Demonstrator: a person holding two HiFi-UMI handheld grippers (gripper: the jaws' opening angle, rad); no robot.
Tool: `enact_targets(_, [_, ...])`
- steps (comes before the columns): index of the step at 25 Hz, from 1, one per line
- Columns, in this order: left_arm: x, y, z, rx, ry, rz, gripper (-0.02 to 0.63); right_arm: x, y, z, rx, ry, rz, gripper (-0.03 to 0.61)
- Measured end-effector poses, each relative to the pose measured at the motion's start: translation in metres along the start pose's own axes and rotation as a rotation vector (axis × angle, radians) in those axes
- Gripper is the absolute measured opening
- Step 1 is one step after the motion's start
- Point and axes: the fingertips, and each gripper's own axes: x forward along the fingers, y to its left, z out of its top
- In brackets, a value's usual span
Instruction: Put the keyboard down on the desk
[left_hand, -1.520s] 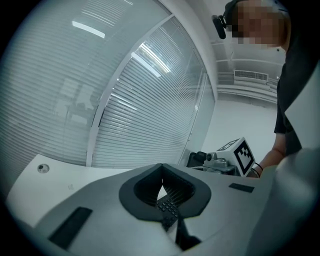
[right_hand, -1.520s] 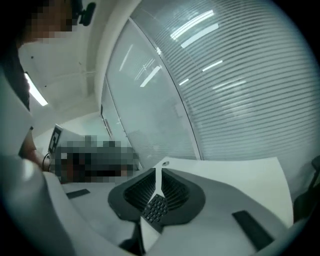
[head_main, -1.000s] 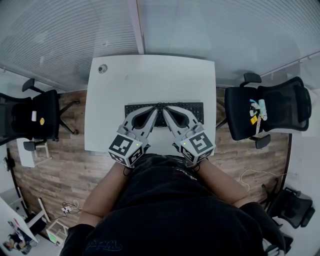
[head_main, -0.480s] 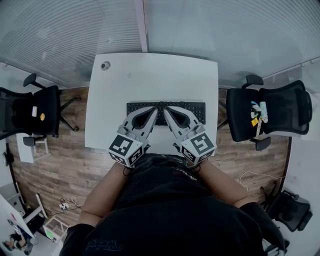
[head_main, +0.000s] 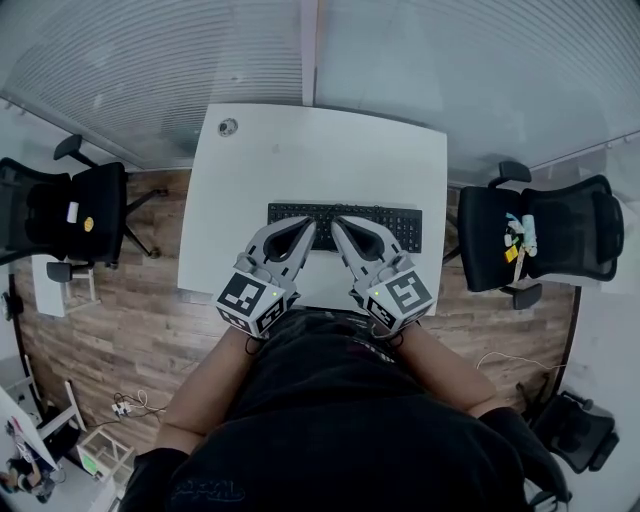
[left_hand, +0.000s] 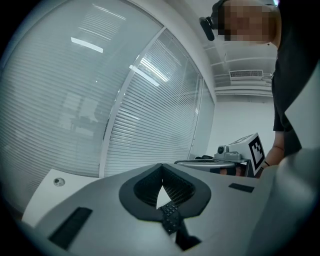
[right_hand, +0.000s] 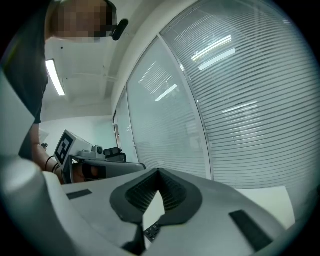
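Left gripper (head_main: 305, 225), right gripper (head_main: 338, 225) alongside, both jaws together

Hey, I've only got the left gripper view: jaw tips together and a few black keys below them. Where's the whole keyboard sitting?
Observer: Head view shows the keyboard lying across the near half of the white desk, roughly centred.
Operator: What's the right gripper doing?
Observer: Its own view shows the right gripper with jaw tips together; keys show beneath them.
Operator: Anything beside the desk?
Observer: One black chair stands left of it, a second chair right of it.
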Motion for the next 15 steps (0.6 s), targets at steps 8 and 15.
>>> enact_targets(8, [-0.049, 0.017, -0.001, 0.001, 0.000, 0.005, 0.015, 0.023, 0.051, -0.003, 0.010, -0.017, 0.026, 0.021])
enact_targets(15, [-0.091, 0.012, 0.000, 0.030, -0.009, -0.035, 0.015, 0.024, 0.097, 0.000, -0.013, -0.042, 0.020, 0.021])
